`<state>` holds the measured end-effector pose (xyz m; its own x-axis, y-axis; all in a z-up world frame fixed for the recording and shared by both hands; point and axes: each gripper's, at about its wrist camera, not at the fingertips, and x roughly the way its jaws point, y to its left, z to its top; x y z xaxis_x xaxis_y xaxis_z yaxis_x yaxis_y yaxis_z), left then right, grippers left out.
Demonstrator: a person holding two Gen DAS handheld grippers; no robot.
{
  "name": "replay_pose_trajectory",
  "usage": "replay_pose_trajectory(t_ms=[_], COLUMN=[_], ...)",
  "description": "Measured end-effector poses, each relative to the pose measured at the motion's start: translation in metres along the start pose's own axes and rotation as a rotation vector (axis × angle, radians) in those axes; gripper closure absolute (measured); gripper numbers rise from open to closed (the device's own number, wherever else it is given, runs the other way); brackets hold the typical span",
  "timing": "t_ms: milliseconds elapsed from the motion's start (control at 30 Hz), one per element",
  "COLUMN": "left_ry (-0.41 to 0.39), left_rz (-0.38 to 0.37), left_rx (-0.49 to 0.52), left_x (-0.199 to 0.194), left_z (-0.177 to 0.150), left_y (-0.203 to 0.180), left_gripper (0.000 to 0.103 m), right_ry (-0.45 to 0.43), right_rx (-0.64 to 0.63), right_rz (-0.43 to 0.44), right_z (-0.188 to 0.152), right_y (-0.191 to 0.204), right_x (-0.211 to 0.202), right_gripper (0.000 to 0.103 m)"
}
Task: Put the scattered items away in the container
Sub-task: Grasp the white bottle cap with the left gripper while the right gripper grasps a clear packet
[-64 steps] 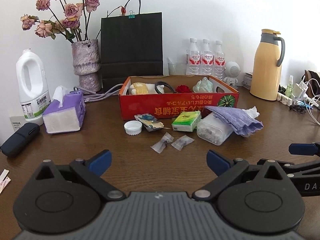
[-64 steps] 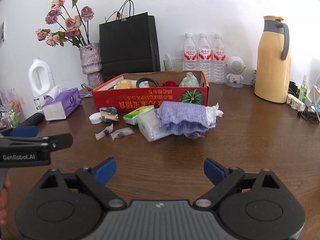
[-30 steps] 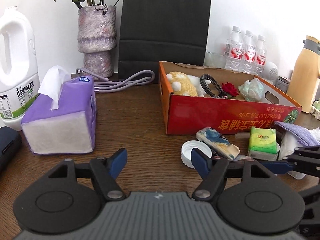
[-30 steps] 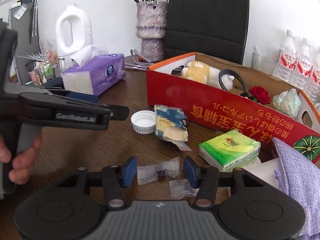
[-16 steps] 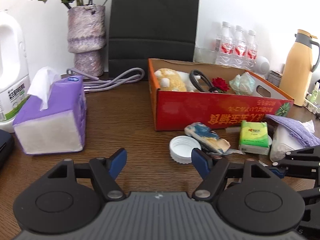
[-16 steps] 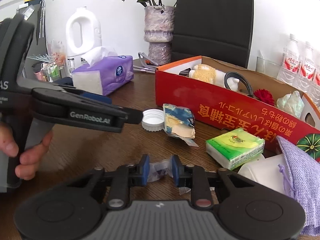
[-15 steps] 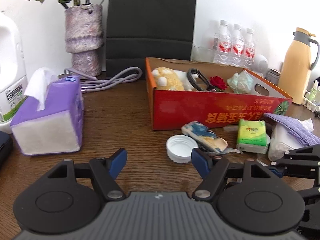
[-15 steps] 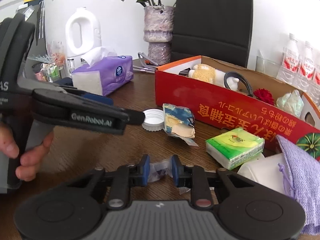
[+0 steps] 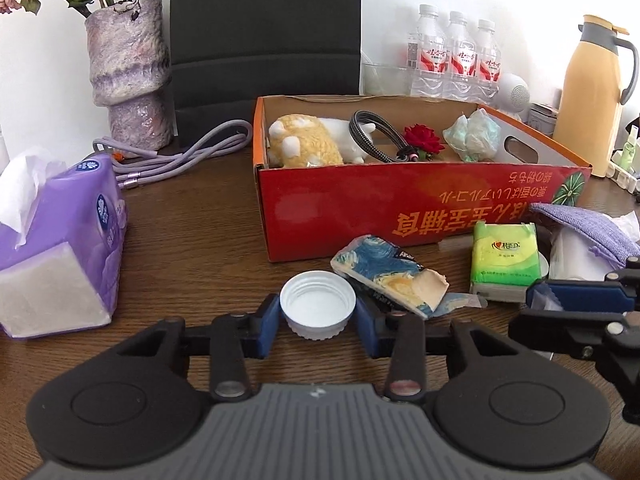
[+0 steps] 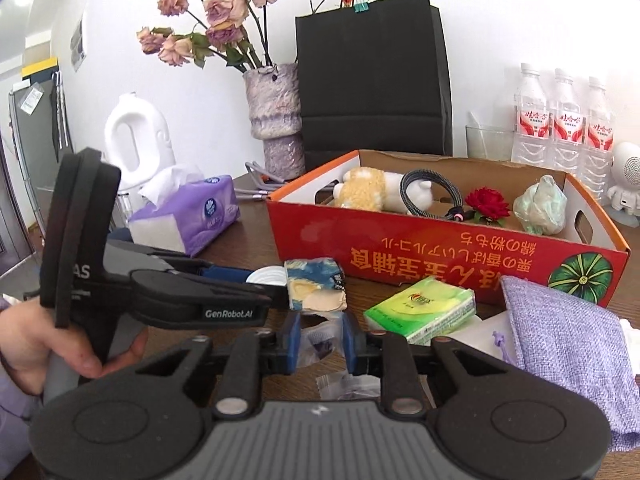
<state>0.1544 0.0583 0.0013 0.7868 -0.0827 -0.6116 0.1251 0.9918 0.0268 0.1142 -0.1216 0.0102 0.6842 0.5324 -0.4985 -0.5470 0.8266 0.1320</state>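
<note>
While the white bottle cap lies open side up just in front of the red cardboard box, it is framed by the left gripper, whose jaws are closing on it; whether the blue pads already press its rim cannot be told. The box's long axis is seen running across the table, with its printed characters upside down toward the cameras. A torn blue-and-yellow packet is laid aslant just in front of the box, touching the cap's right side, and a green tissue pack is set beside it, also in front of the box.

From the right wrist view, a small clear wrapped sweet is seen clamped between the pads of the right gripper, in front of the box and raised off the table. A second clear wrapper is half hidden behind that gripper's body. Only in this view is a hand shown on the left gripper's handle; there the cap is mostly covered by the left gripper's finger.

Inside the box, a plush toy, a coiled cable, a red flower and a crumpled pale bag are seen. The purple cloth pouch, at the box's right front corner, is cut off at the left view's edge, and what lies beneath it is hard to make out.
</note>
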Motion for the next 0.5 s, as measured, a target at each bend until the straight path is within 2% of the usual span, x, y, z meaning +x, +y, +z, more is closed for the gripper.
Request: replay_pose_trajectory(t_ms=[100, 233, 333, 500], left_ry=[-0.028, -0.096, -0.164, -0.256], left_rz=[0.041, 0.098, 0.095, 0.056], left_rx=[-0.026, -0.093, -0.120, -0.094], left_x=[-0.020, -0.066, -0.106, -0.156], left_z=[-0.004, -0.013, -0.024, -0.040], left_y=[0.003, 0.006, 0.000, -0.033], left_gripper=[0.062, 0.062, 0.062, 0.062], right_ry=[-0.013, -0.051, -0.081, -0.132], right_rx=[-0.002, 0.001, 0.032, 0.063], right_rz=[-0.011, -0.051, -0.077, -0.134], right_z=[0.000, -0.003, -0.008, -0.017], right_y=[0.001, 0.006, 0.008, 0.012], right_x=[-0.007, -0.033, -0.057, -0.095], right_gripper=[0.082, 0.082, 0.082, 0.082])
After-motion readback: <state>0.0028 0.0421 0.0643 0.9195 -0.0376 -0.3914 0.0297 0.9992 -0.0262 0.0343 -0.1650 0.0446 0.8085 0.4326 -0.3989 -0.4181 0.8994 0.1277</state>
